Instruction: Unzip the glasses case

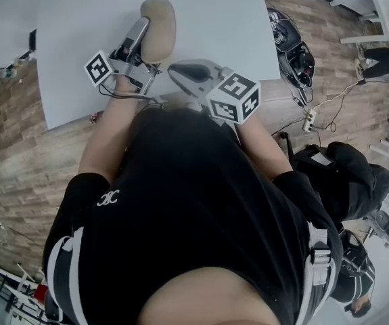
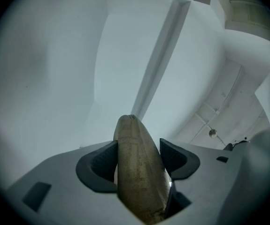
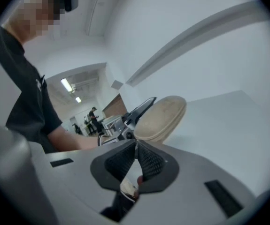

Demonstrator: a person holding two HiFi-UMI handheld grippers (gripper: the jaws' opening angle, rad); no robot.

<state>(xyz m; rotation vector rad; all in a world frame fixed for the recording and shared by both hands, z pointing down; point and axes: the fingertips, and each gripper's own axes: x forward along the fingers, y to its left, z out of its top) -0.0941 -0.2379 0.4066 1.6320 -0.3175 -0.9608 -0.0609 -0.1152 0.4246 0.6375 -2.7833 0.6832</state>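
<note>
Case (image 1: 159,27) in left gripper (image 2: 138,156) fingers (image 2: 99,165) over surface (image 1: 208,19); right gripper (image 3: 135,156) fingers (image 3: 151,163) tight together, near case.

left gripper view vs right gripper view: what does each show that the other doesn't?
Left gripper view only: the tan oval fabric glasses case seen edge-on, clamped between the left gripper's jaws. Right gripper view only: the right gripper with its jaws shut on nothing, the case's broad side, the white table and the person's forearm. Both: the same case in the left gripper's grip.
</note>
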